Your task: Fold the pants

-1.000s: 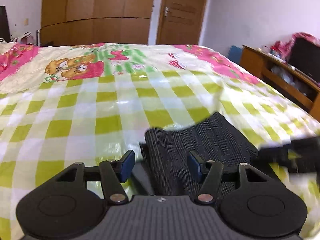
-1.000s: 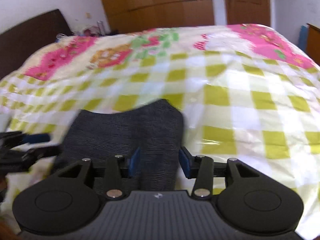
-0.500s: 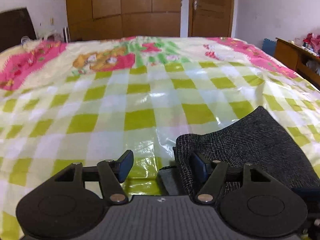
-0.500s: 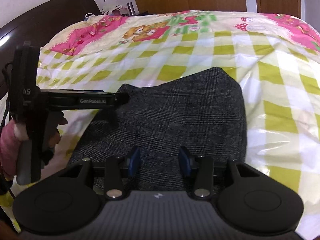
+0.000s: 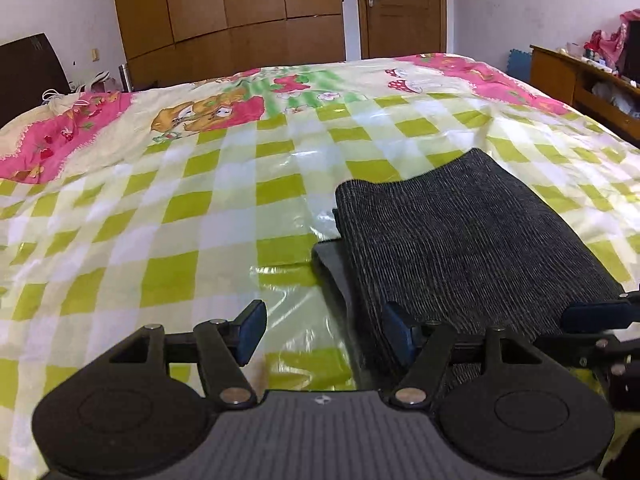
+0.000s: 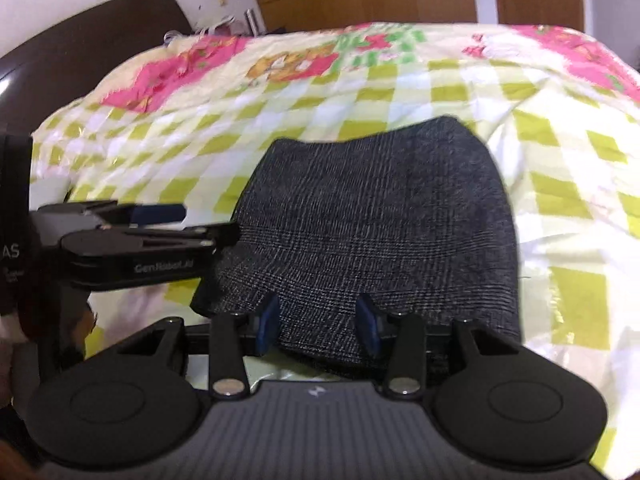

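On the checked bedspread (image 5: 168, 216) the folded pants (image 5: 460, 232) are lying flat; my left gripper (image 5: 324, 334) has just been widening, empty, and my right gripper (image 6: 318, 324) is hanging open over the cloth.

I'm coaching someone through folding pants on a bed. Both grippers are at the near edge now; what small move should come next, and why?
Probably lower both and pinch the near edge. The pants lie folded on the bed. The left gripper, whose jaws just widened, stands open at their left corner; the right gripper stands open over the near edge, nothing gripped. Another fold needs a hold on both.
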The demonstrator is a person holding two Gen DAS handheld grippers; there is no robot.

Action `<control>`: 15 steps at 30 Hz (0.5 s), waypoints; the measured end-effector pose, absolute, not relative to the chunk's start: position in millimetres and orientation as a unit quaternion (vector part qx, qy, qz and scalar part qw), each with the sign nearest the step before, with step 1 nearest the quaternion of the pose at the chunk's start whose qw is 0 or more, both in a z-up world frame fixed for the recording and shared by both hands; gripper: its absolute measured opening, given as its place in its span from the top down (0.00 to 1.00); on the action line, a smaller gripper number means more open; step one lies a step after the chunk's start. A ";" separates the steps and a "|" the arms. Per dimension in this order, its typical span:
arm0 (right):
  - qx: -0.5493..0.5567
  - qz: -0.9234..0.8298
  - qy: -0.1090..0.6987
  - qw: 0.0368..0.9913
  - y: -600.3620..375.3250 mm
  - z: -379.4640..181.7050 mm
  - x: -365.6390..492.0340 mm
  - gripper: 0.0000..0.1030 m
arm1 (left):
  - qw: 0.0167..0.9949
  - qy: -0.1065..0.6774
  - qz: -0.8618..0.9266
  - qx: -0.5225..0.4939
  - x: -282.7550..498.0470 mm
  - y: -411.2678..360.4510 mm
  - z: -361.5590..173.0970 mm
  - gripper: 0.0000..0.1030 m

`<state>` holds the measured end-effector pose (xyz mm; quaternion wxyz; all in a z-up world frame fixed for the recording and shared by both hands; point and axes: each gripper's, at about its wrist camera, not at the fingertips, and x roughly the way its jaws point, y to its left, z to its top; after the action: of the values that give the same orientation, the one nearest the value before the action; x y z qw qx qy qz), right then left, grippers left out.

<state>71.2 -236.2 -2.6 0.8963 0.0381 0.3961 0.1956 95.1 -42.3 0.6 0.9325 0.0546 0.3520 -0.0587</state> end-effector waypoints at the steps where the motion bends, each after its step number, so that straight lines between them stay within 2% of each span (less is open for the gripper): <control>1: 0.034 0.184 0.396 0.899 -237.7 -2.1 66.9 0.58 | 0.932 0.353 -0.061 0.049 90.4 -41.2 1.4 0.26; 15: 0.082 0.106 0.401 0.906 -256.2 -0.4 27.7 0.58 | 0.923 0.370 -0.101 0.033 37.0 -49.2 1.8 0.26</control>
<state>27.7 -256.2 -0.4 0.9061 0.0820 0.4013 0.1063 37.0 -49.2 1.8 0.9231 0.0333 0.3697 -0.1006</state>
